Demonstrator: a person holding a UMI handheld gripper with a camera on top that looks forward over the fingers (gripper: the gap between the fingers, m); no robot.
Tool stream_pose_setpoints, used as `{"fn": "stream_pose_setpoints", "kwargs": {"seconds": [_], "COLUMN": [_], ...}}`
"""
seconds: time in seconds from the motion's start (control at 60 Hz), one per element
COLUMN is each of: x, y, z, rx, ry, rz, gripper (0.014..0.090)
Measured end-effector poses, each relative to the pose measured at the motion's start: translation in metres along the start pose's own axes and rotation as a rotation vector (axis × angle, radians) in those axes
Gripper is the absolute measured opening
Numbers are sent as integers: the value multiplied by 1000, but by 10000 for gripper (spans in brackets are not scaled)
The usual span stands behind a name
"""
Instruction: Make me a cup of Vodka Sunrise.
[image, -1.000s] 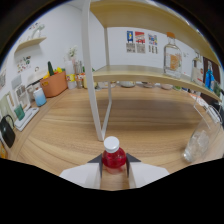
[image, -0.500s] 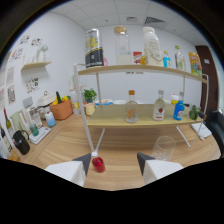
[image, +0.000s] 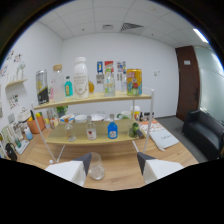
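Your gripper (image: 114, 165) rides with its two pale fingers spread apart and nothing pinched between them. A clear, empty drinking glass (image: 96, 166) stands on the wooden table (image: 120, 175) just inside the left finger, with open space on its right side, so it is between the fingers but not held.

Beyond the glass stands a two-tier shelf rack of light wood with thin white legs (image: 145, 97). On its lower board sit a small clear bottle with a red label (image: 90, 131), a squat blue bottle with a white cap (image: 113, 129) and a dark green round thing (image: 133, 131) that may be a lime, though the view is too soft to be sure. On the upper board you have a tall white plastic bottle (image: 80, 78) and a bright yellow printed can (image: 133, 82), among other containers. No vodka, orange juice or grenadine is legible from here.

The glass looks to be your receiving cup, and nothing is in it yet, so the drink seems barely begun. If you mean to grip the glass, shift the gripper leftward until it sits centred, then close slowly on its lower half so both fingers meet it evenly. If you are after a bottle instead, lift clear of the glass rim before moving forward, and approach the shelf level so you do not knock the neighbouring bottles.
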Motion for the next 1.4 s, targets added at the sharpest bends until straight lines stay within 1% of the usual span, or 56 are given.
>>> {"fn": "stream_pose_setpoints", "kwargs": {"seconds": [0.117,0.25,0.333,0.4,0.5,0.567,0.633,0.683,0.717,0.8,0.983,1.133,1.2,1.317,1.4], "x": [29,51,62,69,71,69,65,63,69,69,68,65,58,47,37], "y": [-83,-163,-195,-210,-217,-214,-214,-217,-218,-219,-221,-237,-232,-194,-146], "z": [16,50,77,98,126,139,147,147,150,149,141,100,81,59,57], "rx": [108,214,247,257,238,213,212,219,227,232,212,283,293,255,183], "ry": [-5,-29,-33,-36,-61,-83,-100,-108,-92,-85,-114,-119,-135,-142,-141], "rz": [3,3,5,-2,-15,-14,-19,-33,-43,-47,-37,-39,-26,-9,20], "gripper": [860,860,856,854,835,796,716,596,538,533,516,512,511,510,511]}}
